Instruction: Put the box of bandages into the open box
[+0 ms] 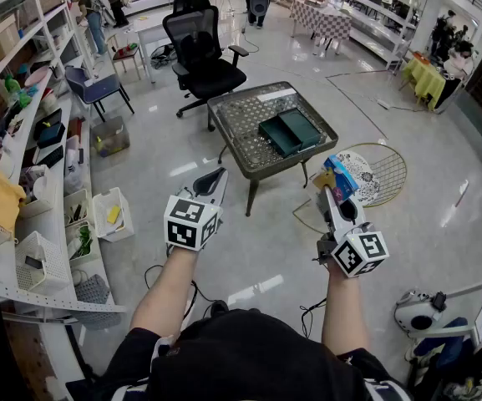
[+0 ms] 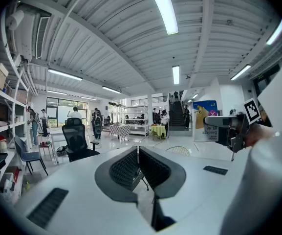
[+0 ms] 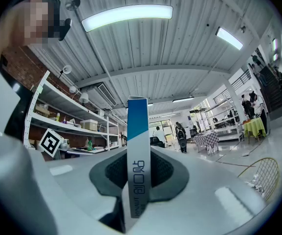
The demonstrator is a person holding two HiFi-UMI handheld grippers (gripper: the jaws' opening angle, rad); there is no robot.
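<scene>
The box of bandages [image 1: 342,176] is blue and white with yellow print, and my right gripper [image 1: 332,197] is shut on it, holding it in the air to the right of the low mesh table [image 1: 239,117]. In the right gripper view the box [image 3: 137,121] stands upright between the pads. An open dark green box [image 1: 289,132] lies on that table, ahead of both grippers. My left gripper [image 1: 219,175] hovers in front of the table's near left corner, shut and empty; its pads meet at the tips [image 2: 138,150]. In the left gripper view, the bandage box [image 2: 205,116] shows at the right.
A black office chair [image 1: 200,53] stands behind the table. Storage shelves [image 1: 23,149] run along the left, with white baskets [image 1: 111,214] on the floor beside them. A round wire table [image 1: 384,170] sits right of the mesh table. People stand far back.
</scene>
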